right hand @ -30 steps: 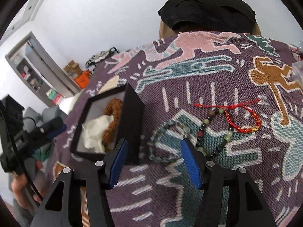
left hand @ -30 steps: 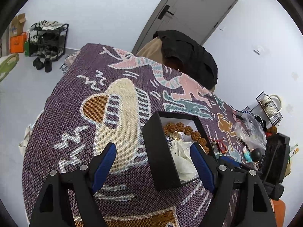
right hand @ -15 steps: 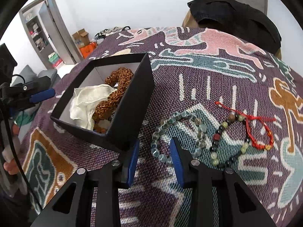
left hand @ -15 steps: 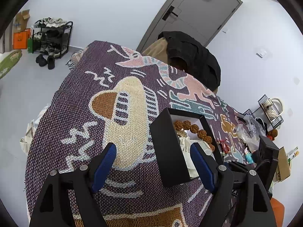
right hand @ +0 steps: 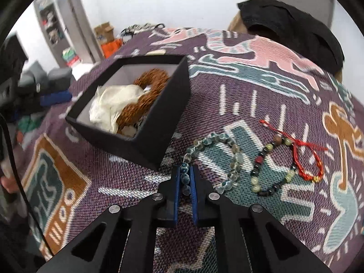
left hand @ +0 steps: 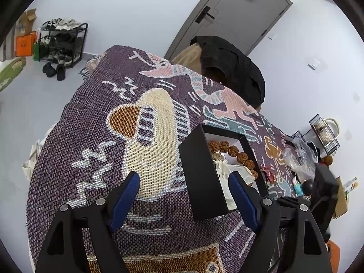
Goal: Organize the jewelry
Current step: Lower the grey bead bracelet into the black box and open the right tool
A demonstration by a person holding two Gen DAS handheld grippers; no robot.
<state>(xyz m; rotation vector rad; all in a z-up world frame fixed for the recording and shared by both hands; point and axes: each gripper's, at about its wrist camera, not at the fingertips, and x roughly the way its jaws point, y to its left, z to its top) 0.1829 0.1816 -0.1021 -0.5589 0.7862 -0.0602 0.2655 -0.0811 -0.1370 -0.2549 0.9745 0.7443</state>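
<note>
A black box lined in white holds a brown bead bracelet and a crumpled white cloth. Right of it on the woven cloth lie a glassy green bead bracelet, a mixed-colour bead bracelet and a red string bracelet. My right gripper is closing, its blue pads pinching the near end of the glassy green bracelet. My left gripper stands open around the near wall of the box, pads not pressing on it.
The purple patterned tablecloth covers the whole table. A chair with a black jacket stands at the far edge. Bags and small clutter crowd the right end. A shoe rack stands on the floor at left.
The right gripper's jaws went from wide apart to nearly together, pinching the glassy green bracelet, and the gripper rolled. The left gripper kept its opening and barely shifted.
</note>
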